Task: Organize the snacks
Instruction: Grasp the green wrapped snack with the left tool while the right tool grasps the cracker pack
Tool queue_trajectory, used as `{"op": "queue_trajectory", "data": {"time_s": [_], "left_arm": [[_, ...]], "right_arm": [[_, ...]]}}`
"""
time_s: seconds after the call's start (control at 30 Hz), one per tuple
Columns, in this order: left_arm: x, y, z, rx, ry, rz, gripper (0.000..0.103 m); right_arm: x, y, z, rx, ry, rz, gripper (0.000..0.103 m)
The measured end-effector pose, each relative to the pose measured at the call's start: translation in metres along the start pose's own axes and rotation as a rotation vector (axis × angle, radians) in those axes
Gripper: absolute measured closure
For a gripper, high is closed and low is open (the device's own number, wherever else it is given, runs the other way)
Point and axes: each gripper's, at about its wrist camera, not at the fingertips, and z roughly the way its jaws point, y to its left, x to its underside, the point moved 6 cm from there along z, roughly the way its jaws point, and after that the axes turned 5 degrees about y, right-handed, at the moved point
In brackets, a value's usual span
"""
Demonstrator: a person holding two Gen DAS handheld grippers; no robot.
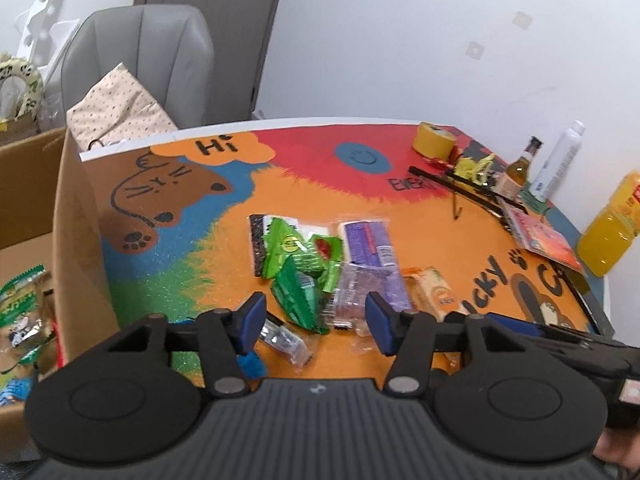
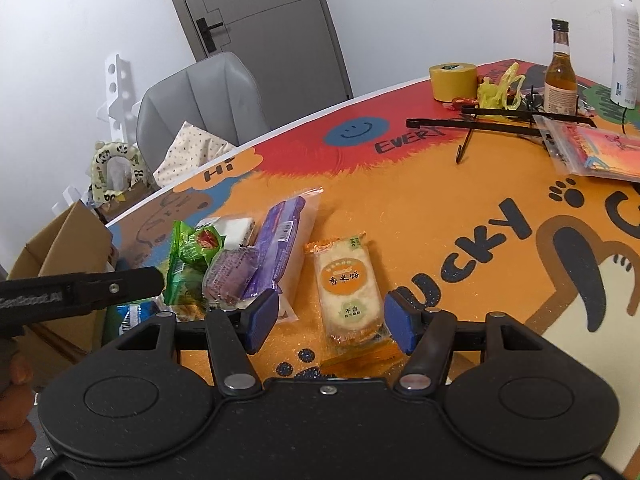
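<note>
A pile of snack packets lies mid-table on the colourful mat (image 1: pixel 440 220): green packets (image 1: pixel 300 256), a purple packet (image 1: pixel 368 240), a crumpled clear-purple one (image 1: pixel 360 292) and a small silver one (image 1: pixel 284 340). My left gripper (image 1: pixel 316 322) hovers over the pile's near edge. Its blue pads stand apart, with the green and clear-purple packets showing in the gap and no pad pressing on them. In the right wrist view, my right gripper (image 2: pixel 331 322) is open astride an orange-and-white rice cracker packet (image 2: pixel 346 284) lying flat on the mat. One black finger (image 2: pixel 132 282) of the left gripper reaches in from the left.
An open cardboard box (image 1: pixel 60 240) beside the table's left edge holds several snack bags (image 1: pixel 24 300). At the far right stand a yellow tape roll (image 1: pixel 434 140), a small brown bottle (image 1: pixel 520 168), a white spray bottle (image 1: pixel 560 160), an orange juice bottle (image 1: pixel 612 232) and a red pouch (image 1: pixel 544 236). A grey chair (image 1: pixel 160 60) stands behind.
</note>
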Motion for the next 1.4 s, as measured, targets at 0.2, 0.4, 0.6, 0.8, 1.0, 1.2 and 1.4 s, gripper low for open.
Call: {"op": "queue_trajectory", "data": {"time_s": [0.2, 0.4, 0.6, 0.8, 1.0, 1.2, 1.4], "left_arm": [[-0.005, 0.007, 0.021, -0.018, 0.015, -0.039, 0.052], [-0.008, 0.012, 0.041, -0.035, 0.029, -0.057, 0.052], [-0.006, 0.016, 0.057, -0.039, 0.055, -0.073, 0.052], [-0.002, 0.011, 0.059, -0.044, 0.058, -0.039, 0.067], [0.002, 0.012, 0.051, -0.013, 0.067, -0.058, 0.072], [0.003, 0.010, 0.035, 0.003, 0.044, -0.050, 0.073], [0.000, 0.008, 0.016, 0.022, 0.009, -0.046, 0.074]], "right_arm": [[-0.003, -0.004, 0.010, 0.014, 0.006, -0.010, 0.043], [-0.001, -0.004, 0.021, 0.020, 0.022, -0.019, 0.044], [0.001, -0.008, 0.028, 0.041, 0.032, -0.021, 0.053], [0.002, -0.009, 0.027, 0.057, 0.027, -0.028, 0.069], [0.003, -0.009, 0.018, 0.055, 0.007, -0.011, 0.070], [0.000, -0.001, 0.007, 0.049, -0.014, -0.018, 0.070], [-0.002, 0.009, -0.003, 0.044, -0.033, -0.030, 0.070]]}}
